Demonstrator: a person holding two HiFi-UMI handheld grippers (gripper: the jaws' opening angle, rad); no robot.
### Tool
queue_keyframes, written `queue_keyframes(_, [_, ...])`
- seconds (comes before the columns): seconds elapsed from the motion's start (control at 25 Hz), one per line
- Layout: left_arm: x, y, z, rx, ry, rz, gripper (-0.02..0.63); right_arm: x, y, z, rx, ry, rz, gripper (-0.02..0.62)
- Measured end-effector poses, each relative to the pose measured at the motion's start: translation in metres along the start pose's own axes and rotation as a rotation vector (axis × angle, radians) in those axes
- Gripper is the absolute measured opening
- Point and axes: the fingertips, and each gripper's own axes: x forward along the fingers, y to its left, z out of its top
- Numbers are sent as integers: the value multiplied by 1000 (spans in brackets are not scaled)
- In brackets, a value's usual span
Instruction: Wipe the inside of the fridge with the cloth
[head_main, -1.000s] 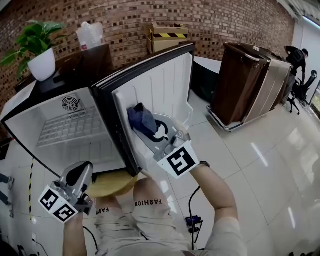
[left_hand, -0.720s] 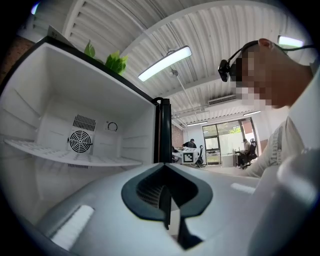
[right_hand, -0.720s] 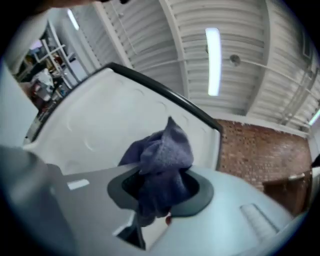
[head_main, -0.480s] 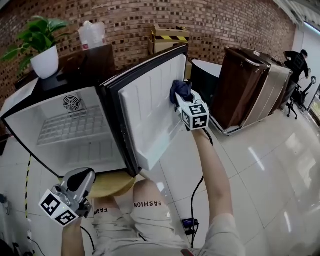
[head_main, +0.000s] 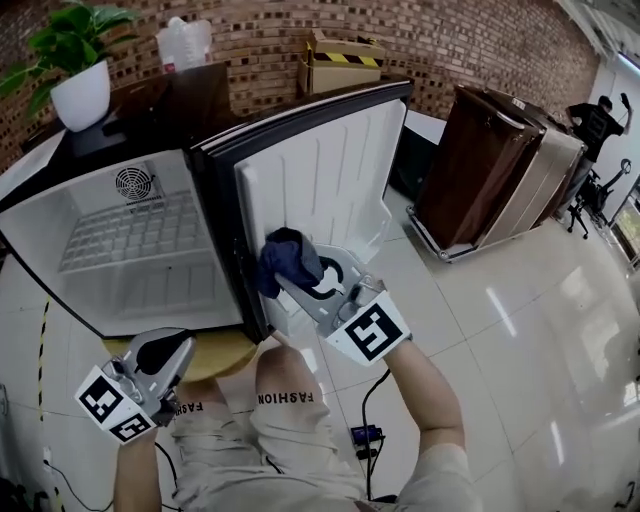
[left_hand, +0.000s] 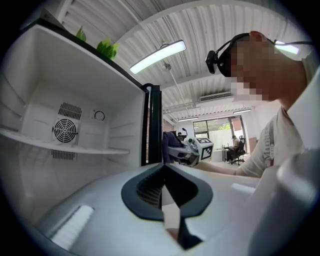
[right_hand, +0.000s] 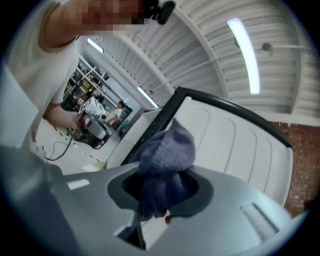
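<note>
With jaws clamped on the blue cloth, the right tool has swept from the door liner's far upper part down to its near lower edge, so wiping is progressing, while the left tool hangs closed and empty below the fridge.

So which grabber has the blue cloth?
The right gripper, at the fridge door, pinches the blue cloth; the left gripper is shut and empty.

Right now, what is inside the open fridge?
The fridge holds a shelf and a fan grille on its back wall, nothing stored. In the head view the door edge covers its right inner wall.
</note>
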Motion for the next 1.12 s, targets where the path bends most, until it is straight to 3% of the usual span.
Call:
queue_keyframes(0.08, [3,-4,-5,-13,4,-10,5,8,-10,-6,3,-42,-19,100])
queue_keyframes(0.2, [1,-15,-7,-4,3,-48,5,-10,-68,-38,80,-52,-122,100])
queue_keyframes(0.36, [-2,-30,-9,-87,-7,-126,5,-33,-168,-125,166,156,-342,98])
queue_keyframes(0.48, [0,-41,-5,-118,-21,-173,5,-30,-214,-186,222,327,-434,98])
queue_keyframes(0.56, [2,-48,-3,-119,-26,-195,5,-30,-224,-200,222,392,-465,95])
queue_keyframes(0.64, [2,-54,-2,-134,-31,-221,5,-36,-214,-184,185,395,-477,95])
queue_keyframes(0.72, [1,-60,-3,-153,-32,-245,5,-43,-177,-138,166,288,-400,95])
queue_keyframes(0.8, [1,-61,-5,-162,-23,-250,5,-43,-116,-80,103,147,-230,95])
queue_keyframes(0.88, [2,-58,-7,-165,-16,-238,5,-38,-52,-40,17,77,-60,97])
queue_keyframes(0.96, [5,-54,-9,-172,-16,-226,5,-26,-6,-35,8,126,30,97])
queue_keyframes(1.04, [9,-55,-10,-184,-22,-225,5,-9,15,-48,-12,172,63,97])
queue_keyframes(1.12, [9,-61,-11,-198,-27,-232,5,-3,15,-63,-27,127,99,97])
